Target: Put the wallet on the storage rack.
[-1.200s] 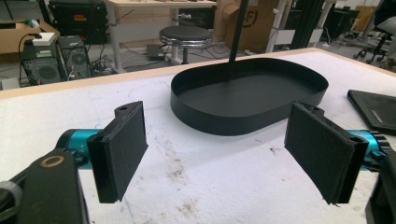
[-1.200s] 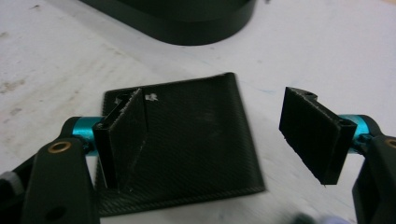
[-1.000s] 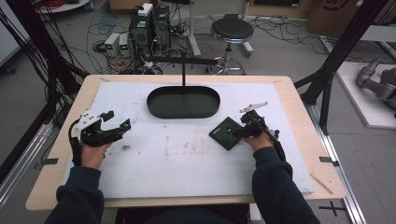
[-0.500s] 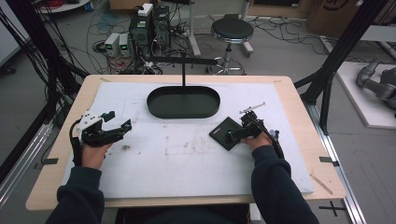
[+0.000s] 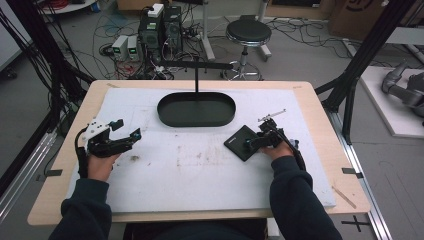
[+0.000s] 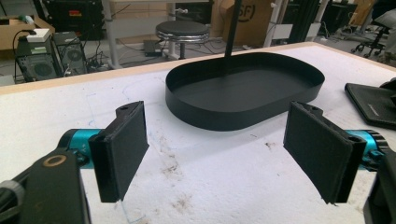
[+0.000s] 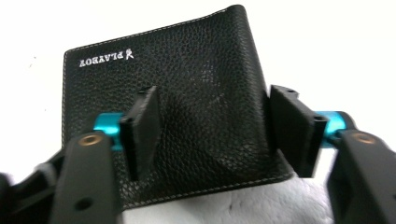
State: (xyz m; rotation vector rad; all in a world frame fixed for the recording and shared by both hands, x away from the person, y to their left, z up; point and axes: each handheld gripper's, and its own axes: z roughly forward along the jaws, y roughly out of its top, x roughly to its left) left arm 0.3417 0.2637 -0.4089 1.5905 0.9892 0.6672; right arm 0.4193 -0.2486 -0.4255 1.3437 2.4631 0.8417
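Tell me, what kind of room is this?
Probably a robotics lab or workshop. Computer boxes and tangled cables sit on the floor behind the table, a black metal frame stands around it, and a grey robot arm lies off to the side.

A lab – computers (image 5: 160,27), floor cables (image 5: 295,30), rig frame (image 5: 370,50).

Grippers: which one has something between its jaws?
The right gripper: its jaws, which have just been closing, straddle the black leather wallet. The left gripper stands open over bare white mat.
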